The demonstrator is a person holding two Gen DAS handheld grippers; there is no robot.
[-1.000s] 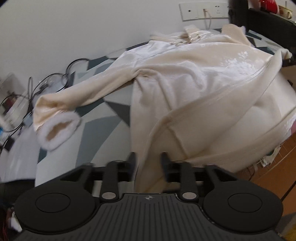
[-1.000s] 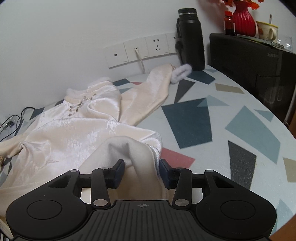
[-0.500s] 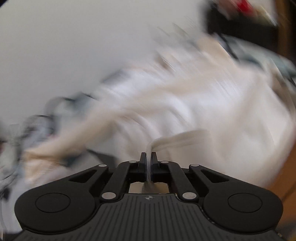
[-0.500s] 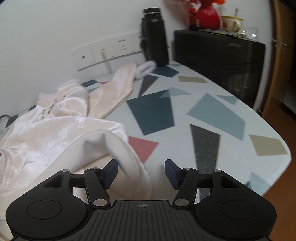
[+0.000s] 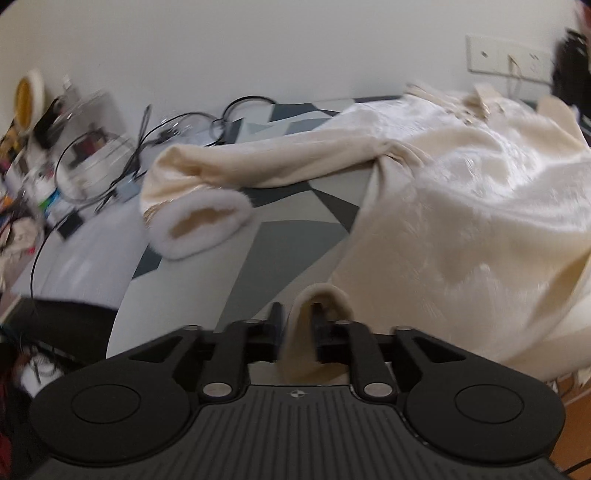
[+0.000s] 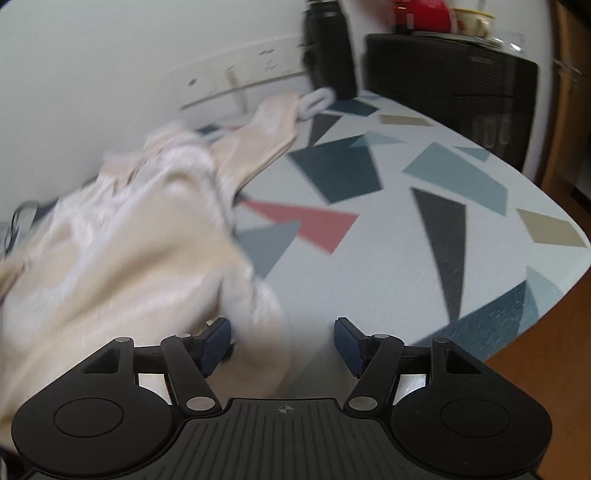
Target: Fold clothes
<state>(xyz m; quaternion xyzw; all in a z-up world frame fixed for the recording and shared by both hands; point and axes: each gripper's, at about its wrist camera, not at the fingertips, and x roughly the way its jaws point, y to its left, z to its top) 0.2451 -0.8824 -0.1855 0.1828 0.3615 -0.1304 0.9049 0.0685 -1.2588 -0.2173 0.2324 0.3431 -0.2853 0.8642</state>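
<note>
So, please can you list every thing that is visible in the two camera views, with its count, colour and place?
garment: one, cream, spread on the table, hem over the near edge
fur cuffs: two, white, one at each sleeve end
table: one, pale with coloured shapes, under the garment
flask: one, black, at the wall by the far cuff
wall sockets: a white row on the wall
cabinet: one, black, past the table
red vase: one, on the cabinet
cup: one, cream, beside the vase
cables: several, black, far table end
left gripper: black, jaws opening, a fabric fold between them
right gripper: black with blue pads, jaws opening, fabric between
</note>
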